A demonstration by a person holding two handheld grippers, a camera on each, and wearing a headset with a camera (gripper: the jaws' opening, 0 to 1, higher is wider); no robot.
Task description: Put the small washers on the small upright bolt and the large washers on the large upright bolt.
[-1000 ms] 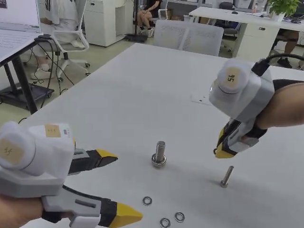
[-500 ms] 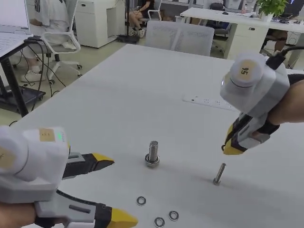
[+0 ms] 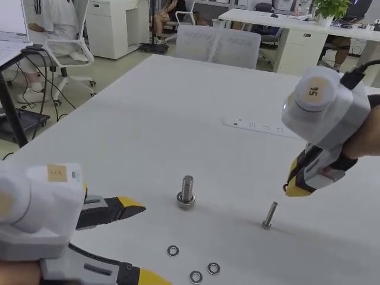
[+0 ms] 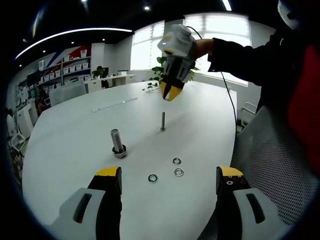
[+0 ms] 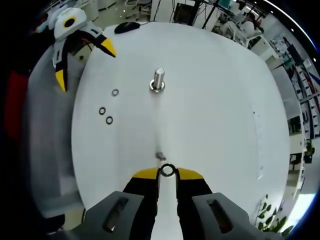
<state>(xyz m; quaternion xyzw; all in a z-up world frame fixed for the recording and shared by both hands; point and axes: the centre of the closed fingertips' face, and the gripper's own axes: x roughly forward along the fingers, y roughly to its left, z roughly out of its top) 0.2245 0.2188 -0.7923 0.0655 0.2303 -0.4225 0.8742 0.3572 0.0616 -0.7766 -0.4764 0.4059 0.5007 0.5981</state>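
Note:
The large upright bolt (image 3: 186,191) (image 4: 118,143) (image 5: 158,80) stands mid-table on its wide base. To its right stands the small upright bolt (image 3: 269,215) (image 4: 163,121) (image 5: 161,156). Three loose washers (image 3: 196,276) (image 4: 176,167) (image 5: 108,107) lie on the white table (image 3: 178,119) in front of the bolts. My right gripper (image 3: 294,190) (image 4: 171,92) (image 5: 167,172) hangs above and slightly right of the small bolt, shut on a small washer (image 5: 167,170) at its tips. My left gripper (image 3: 142,243) (image 4: 168,172) (image 5: 84,64) stands open and holds nothing, low at the near left of the washers.
A white power strip (image 3: 261,127) lies farther back on the table. Beyond the far edge are a mesh chair (image 3: 217,44), other desks and seated people. At the left stands another desk with cables and an office chair (image 3: 65,53).
The head camera has shifted. Relative to the small bolt, my right gripper has drifted a little to the right, still shut on the washer. The left gripper stays open.

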